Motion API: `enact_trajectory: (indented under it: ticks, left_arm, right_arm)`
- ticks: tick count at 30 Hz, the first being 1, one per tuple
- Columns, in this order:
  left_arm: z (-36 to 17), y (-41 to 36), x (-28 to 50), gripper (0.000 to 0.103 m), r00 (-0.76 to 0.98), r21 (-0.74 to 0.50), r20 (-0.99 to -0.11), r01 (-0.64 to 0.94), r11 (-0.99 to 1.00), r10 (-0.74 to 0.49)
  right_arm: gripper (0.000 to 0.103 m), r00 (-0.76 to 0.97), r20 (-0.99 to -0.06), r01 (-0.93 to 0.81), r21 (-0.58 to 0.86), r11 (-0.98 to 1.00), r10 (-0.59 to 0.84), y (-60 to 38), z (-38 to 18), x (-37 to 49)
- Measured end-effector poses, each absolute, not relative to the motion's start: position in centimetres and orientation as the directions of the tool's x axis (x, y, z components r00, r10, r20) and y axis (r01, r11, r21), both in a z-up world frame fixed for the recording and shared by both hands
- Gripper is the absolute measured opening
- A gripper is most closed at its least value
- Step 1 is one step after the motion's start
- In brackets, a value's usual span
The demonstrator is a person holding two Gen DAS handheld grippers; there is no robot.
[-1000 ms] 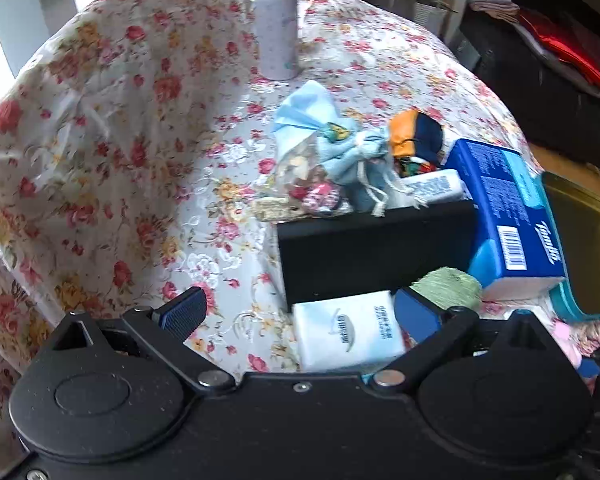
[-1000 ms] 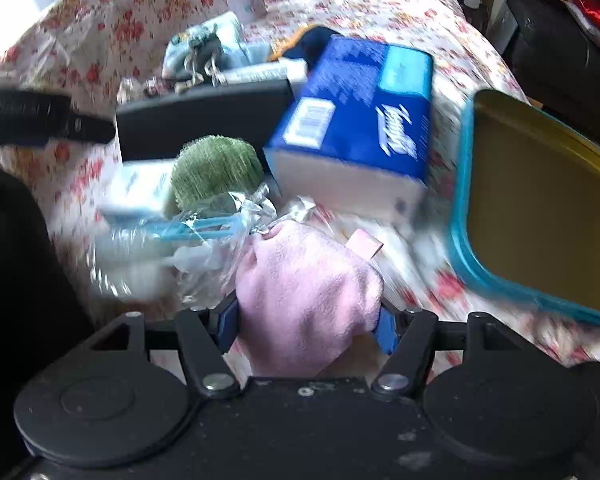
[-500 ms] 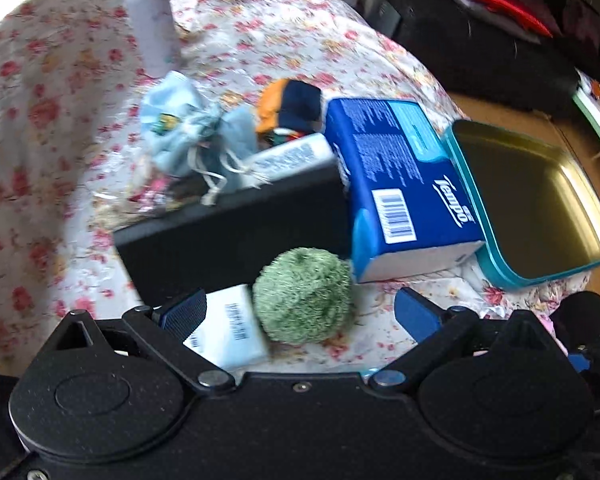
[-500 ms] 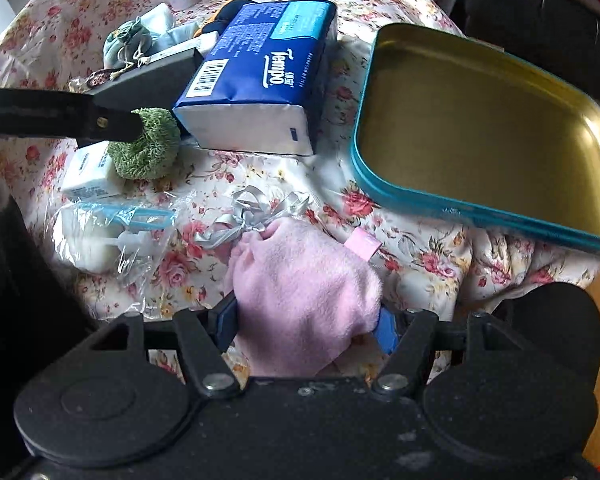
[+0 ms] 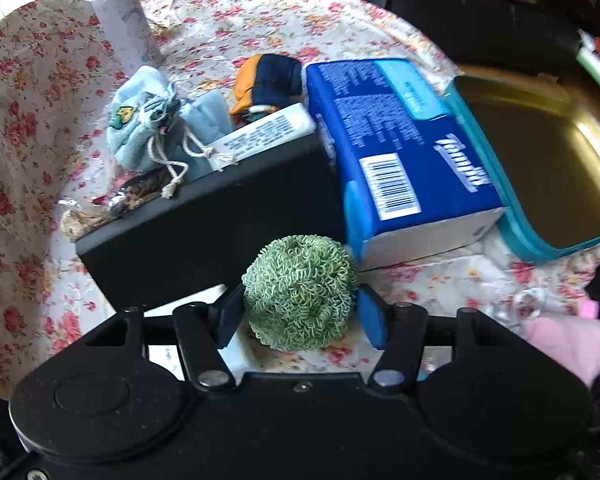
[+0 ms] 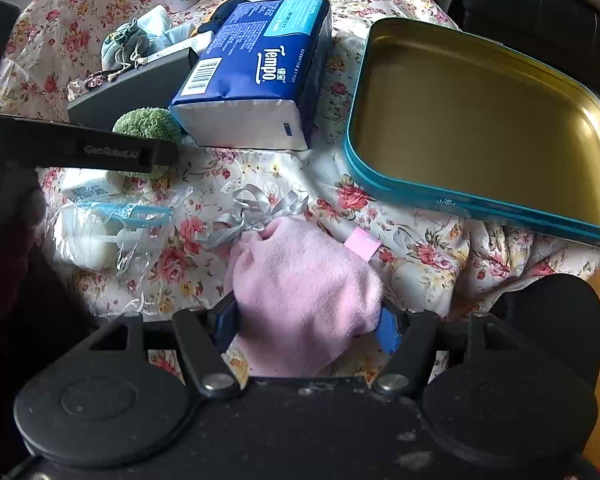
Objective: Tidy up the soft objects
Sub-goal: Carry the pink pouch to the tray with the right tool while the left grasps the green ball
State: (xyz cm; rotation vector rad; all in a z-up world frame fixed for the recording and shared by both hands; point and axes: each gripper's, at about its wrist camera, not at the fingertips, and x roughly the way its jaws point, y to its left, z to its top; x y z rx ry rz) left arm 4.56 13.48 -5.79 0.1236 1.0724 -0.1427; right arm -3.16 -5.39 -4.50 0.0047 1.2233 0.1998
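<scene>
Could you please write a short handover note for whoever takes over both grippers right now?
Left gripper: closed around the green scrubber ball, which sits low over the floral tablecloth in front of the black box.
Right gripper: shut on the pink plush pouch, with its silver ribbon trailing forward.
The teal-rimmed gold tin tray holds nothing yet.
The blue drawstring pouch, Tempo tissue pack and bagged white item are untouched.
Left to do: probably place both held items, then sort the others.
</scene>
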Motion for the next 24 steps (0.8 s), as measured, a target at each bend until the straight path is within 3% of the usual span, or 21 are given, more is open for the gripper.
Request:
enact_trajectory:
  ticks: [24]
  left_arm:
    - [0.9, 11.3, 0.5, 0.056, 0.552, -0.051, -0.818, 0.214, 0.975, -0.164]
  right_arm:
    - [0.063, 0.401, -0.901, -0.078, 0.147, 0.986, 0.166, -8.6, -1.6, -5.1]
